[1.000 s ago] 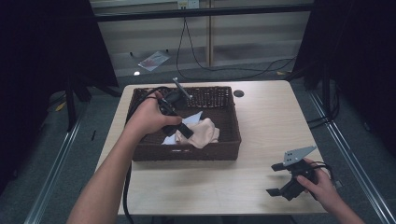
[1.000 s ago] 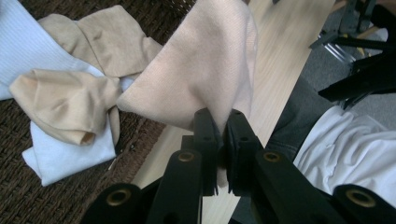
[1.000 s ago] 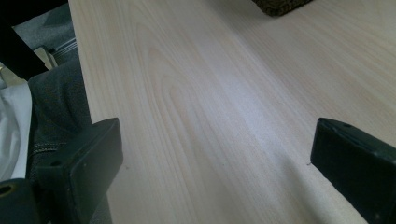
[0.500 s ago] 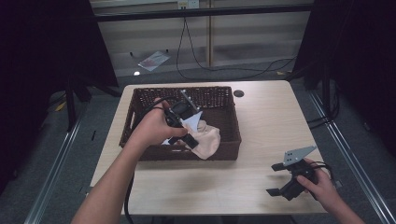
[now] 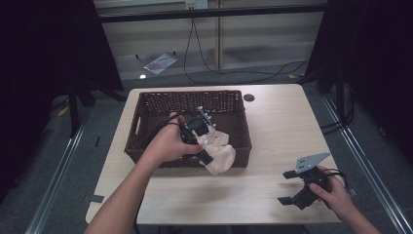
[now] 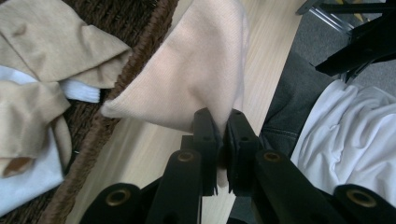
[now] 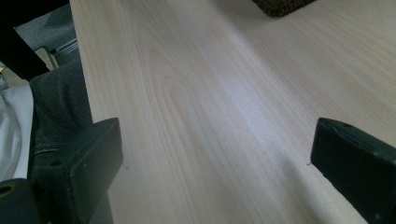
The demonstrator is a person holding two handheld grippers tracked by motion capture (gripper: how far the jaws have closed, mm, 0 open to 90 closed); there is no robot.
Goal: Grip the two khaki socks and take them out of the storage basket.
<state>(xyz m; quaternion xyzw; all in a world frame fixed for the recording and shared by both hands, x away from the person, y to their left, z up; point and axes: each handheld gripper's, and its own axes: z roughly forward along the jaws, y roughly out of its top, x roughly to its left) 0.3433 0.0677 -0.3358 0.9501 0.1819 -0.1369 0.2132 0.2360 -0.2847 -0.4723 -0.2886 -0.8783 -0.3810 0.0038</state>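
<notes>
left gripper (image 6: 219,135) first: jaws pinched tight together on a fold of the beige cloth (image 6: 196,79), the fabric fanning up and away from the tips toward twelve o'clock in the left gripper view. that cloth drapes across the woven rim of the dark wicker basket (image 6: 140,60), one part toward the basket, the rest over the pale wooden table (image 6: 261,42). at nine o'clock of the jaws, down in the basket, lie more tan cloths (image 6: 42,37) with something white (image 6: 28,182) under them. at three o'clock, past the table edge, a grey trouser leg and a white garment (image 6: 355,140).

from the high view, the left gripper (image 5: 207,158) sits at the basket's near wall, held by the left hand (image 5: 168,144), and the beige cloth (image 5: 221,153) spills over that front rim at about five o'clock of the basket (image 5: 146,105). the basket stands on the far left half of the table (image 5: 277,126).

over to the right gripper (image 5: 292,187): jaws spread wide apart, nothing between them, the right hand (image 5: 336,195) holding it near the table's near right corner, well apart from the basket. in the right gripper view the two black jaws stand far apart over bare wood (image 7: 201,107), gripper (image 7: 212,161) low above the table, a basket corner (image 7: 280,5) at one o'clock.
</notes>
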